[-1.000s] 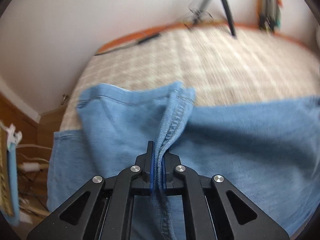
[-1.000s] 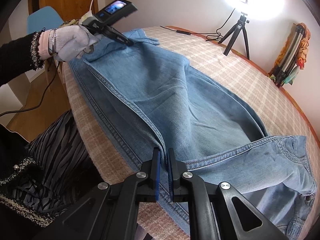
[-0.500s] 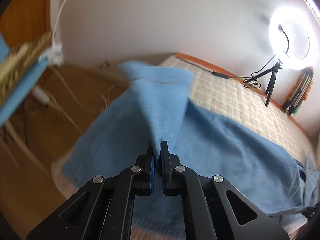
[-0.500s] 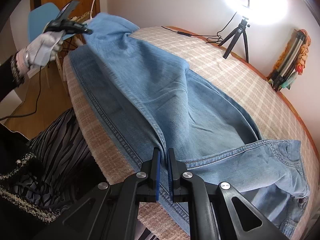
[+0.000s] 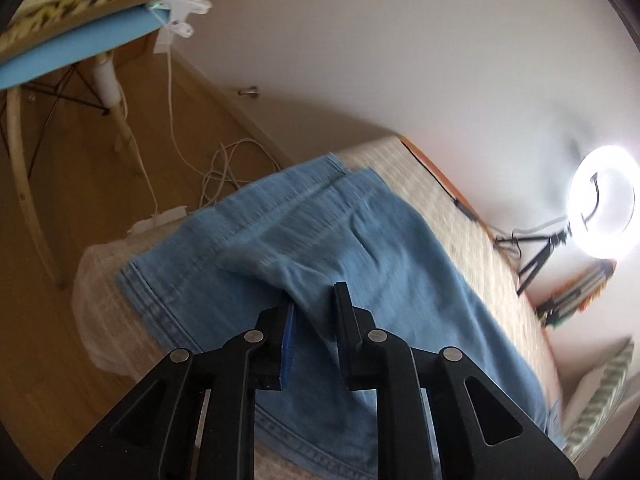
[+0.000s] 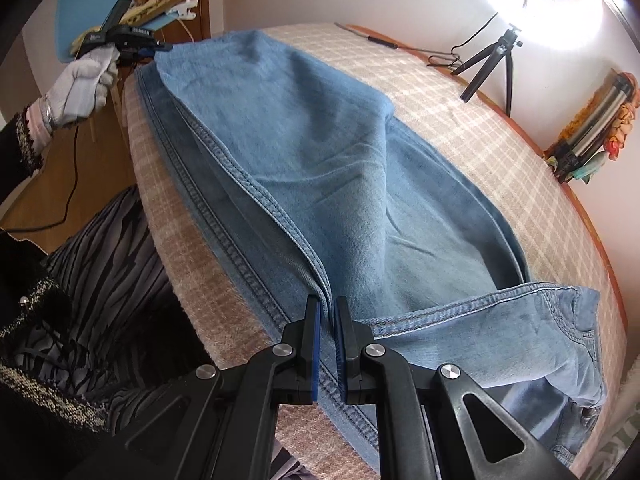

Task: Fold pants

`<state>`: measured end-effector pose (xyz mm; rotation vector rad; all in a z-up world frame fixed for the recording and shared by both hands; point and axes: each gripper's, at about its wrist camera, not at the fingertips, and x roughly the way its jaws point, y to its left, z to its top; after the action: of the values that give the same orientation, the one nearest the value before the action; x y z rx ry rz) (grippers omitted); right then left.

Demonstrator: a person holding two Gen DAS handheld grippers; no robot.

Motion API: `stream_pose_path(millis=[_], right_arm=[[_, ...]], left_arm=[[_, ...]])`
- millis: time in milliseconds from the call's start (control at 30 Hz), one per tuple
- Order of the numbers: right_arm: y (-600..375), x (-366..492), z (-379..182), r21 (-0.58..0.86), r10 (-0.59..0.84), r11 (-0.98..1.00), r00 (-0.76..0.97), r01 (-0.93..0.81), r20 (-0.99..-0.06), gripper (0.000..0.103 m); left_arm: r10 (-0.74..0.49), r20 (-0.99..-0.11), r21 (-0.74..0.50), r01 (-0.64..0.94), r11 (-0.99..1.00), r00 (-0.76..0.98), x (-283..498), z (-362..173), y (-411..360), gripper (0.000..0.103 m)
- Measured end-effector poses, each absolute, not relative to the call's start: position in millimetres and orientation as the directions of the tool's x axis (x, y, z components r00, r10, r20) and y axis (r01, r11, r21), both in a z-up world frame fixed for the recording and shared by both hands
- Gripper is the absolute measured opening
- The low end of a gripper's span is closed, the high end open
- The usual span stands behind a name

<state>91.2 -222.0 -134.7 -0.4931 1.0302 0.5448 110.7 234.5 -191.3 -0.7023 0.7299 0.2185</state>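
Jeans lie spread across checked bed.

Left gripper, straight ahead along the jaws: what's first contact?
The jeans. The left gripper points down at the upper leg layer, whose raised fold already sits between the parted jaws, which have just been opening. Past that is more denim, then the checked bed cover. The blur makes depth rough.

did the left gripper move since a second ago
Yes. In the right wrist view the left gripper has carried the jeans hem from over the bed out to its far-left corner, toward the chair; its jaws have just been opening.
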Motion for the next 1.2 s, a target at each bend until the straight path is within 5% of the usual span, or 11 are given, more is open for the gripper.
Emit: stream_pose_path(millis=[133, 600, 833, 1000, 1200], right_arm=[[-217.9, 94.9, -124.2, -0.06, 0.228, 0.75, 0.343, -0.659, -0.911, 0.036], [-121.8, 214.9, -55.5, 0.076, 0.47, 0.693, 0.369, -0.717, -0.802, 0.039], [-50.1, 296.5, -63.3, 0.174, 0.554, 0.658, 0.314, -0.733, -0.771, 0.043], [9.8, 350.0, -80.5, 0.206, 0.566, 0.642, 0.275, -0.738, -0.777, 0.045], [81.3, 405.5, -106.0, 0.25, 0.577, 0.648, 0.25, -0.72, -0.777, 0.044]], left_arm=[[-0.031, -0.682, -0.477, -0.412, 0.776, 0.731, 111.4, -192.1, 239.1, 0.016], [-0.056, -0.697, -0.504, -0.433, 0.747, 0.715, 115.5, -207.6, 259.0, 0.023], [0.042, -0.681, -0.377, -0.399, 0.836, 0.731, 115.8, -195.9, 252.1, 0.008], [0.1, -0.637, -0.259, -0.335, 0.906, 0.764, 109.5, -179.2, 233.1, 0.007], [0.072, -0.648, -0.284, -0.328, 0.901, 0.758, 108.2, -185.2, 239.7, 0.007]])
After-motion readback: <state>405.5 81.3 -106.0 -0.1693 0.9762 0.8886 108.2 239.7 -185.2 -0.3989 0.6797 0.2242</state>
